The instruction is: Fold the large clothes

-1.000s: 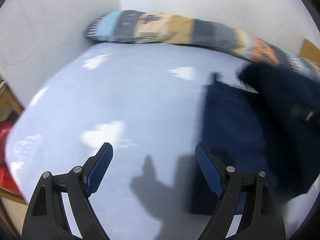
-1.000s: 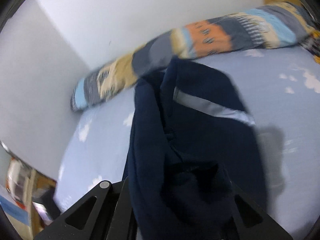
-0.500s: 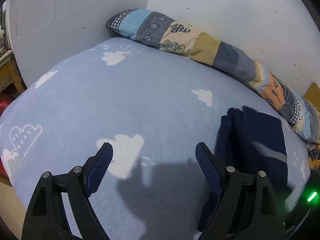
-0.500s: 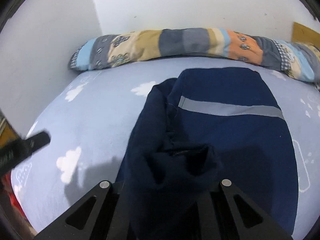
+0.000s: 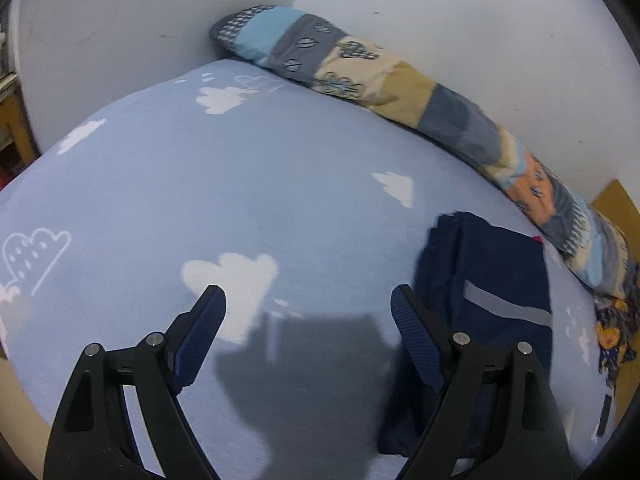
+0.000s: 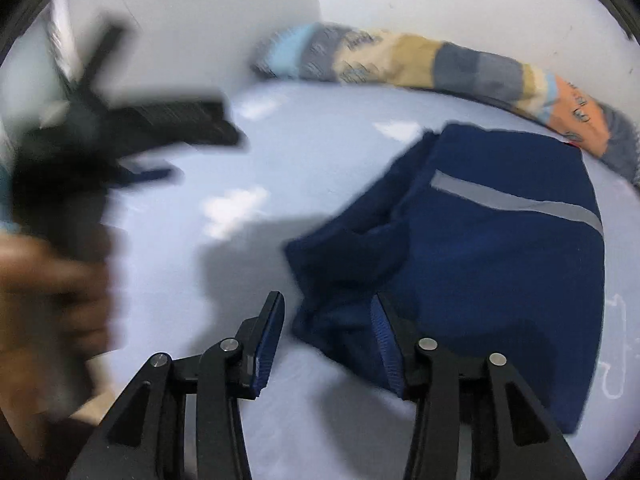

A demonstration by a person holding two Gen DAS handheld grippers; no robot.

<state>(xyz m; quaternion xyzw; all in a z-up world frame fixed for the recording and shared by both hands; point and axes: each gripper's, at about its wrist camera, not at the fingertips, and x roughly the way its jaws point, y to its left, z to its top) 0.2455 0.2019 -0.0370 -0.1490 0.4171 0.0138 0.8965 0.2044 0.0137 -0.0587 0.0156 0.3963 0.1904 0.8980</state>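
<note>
While the right gripper [image 6: 328,312] has just been opening, the navy garment [image 6: 500,248] lies free at its right finger. At lower frame the left gripper [image 5: 308,300] gapes wide, empty, over the bedsheet [image 5: 240,184].

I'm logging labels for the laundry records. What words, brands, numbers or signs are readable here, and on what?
None can be read.
Navy garment: a plain grey stripe, no lettering; a small red tab at its far edge is too small to read.
Patchwork bolster: printed pictures only.
Blue bedsheet: cloud drawings only.
</note>
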